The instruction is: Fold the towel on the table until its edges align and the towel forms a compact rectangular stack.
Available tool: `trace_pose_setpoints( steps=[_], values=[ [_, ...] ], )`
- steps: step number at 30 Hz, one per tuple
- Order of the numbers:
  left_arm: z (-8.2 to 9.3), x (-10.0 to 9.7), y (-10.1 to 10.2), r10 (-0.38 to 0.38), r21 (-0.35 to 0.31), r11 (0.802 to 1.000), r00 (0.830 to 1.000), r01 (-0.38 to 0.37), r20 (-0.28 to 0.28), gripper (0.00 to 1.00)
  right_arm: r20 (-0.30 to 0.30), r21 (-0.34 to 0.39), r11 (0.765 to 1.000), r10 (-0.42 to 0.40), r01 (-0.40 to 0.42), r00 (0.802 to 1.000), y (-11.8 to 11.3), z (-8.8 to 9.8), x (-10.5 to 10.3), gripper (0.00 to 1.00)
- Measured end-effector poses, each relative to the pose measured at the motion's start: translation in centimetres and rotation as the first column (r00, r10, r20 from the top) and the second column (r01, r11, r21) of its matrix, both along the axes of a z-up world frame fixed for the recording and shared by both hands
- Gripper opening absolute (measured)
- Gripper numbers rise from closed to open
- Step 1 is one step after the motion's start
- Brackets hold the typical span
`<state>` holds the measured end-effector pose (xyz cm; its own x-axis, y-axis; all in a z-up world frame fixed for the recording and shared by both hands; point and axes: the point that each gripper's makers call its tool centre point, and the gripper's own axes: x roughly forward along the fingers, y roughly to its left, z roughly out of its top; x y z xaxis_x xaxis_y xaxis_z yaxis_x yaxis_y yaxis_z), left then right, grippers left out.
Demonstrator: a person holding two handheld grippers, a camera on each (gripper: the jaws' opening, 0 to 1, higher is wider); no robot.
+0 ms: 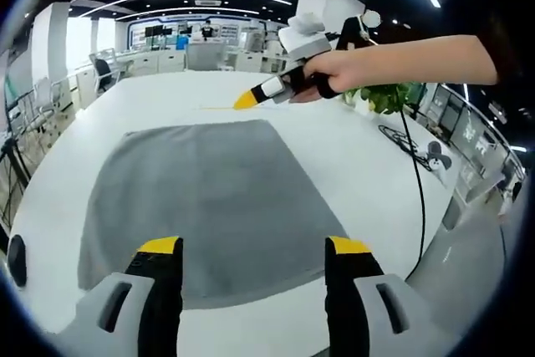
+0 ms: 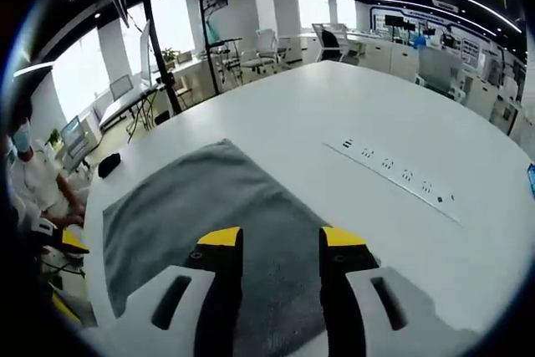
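A grey towel (image 1: 209, 198) lies spread flat on the white table (image 1: 351, 165). In the left gripper view my left gripper (image 1: 253, 248) hovers open over the towel's near edge, nothing between its yellow-tipped jaws. A hand holds my right gripper (image 1: 245, 99) above the towel's far edge, its yellow tip pointing left. In the right gripper view the right gripper (image 2: 281, 238) stands over the towel (image 2: 201, 206), its jaws set apart with nothing between them.
A black cable (image 1: 415, 173) runs across the table's right side beside a green plant (image 1: 384, 96). A row of flush sockets (image 2: 393, 175) crosses the table beyond the towel. A small black object (image 2: 109, 165) lies near the table edge. Desks and chairs stand behind.
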<state>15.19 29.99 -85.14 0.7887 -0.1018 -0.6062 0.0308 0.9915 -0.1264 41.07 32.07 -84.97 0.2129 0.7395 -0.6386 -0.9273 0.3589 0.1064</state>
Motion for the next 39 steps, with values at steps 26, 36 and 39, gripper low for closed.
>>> trace_pose_setpoints(
  steps=[26,36,39],
  values=[
    [-1.0,2.7,-9.7,-0.229,-0.033,0.973,0.972,0.227,-0.054,0.53,-0.03,-0.037,0.997,-0.072,0.07,0.997,-6.3,-2.6,2.9,0.34],
    [-3.3,2.7,-11.4,-0.258,-0.052,0.966,0.958,0.253,-0.128,0.44,-0.054,-0.054,0.996,-0.071,0.068,0.996,-6.7,-4.3,3.5,0.32],
    [-3.9,2.7,-11.9,-0.27,-0.064,0.963,0.952,0.263,-0.145,0.39,-0.062,-0.058,0.996,-0.064,0.061,0.996,-6.6,-4.9,3.4,0.31]
  ],
)
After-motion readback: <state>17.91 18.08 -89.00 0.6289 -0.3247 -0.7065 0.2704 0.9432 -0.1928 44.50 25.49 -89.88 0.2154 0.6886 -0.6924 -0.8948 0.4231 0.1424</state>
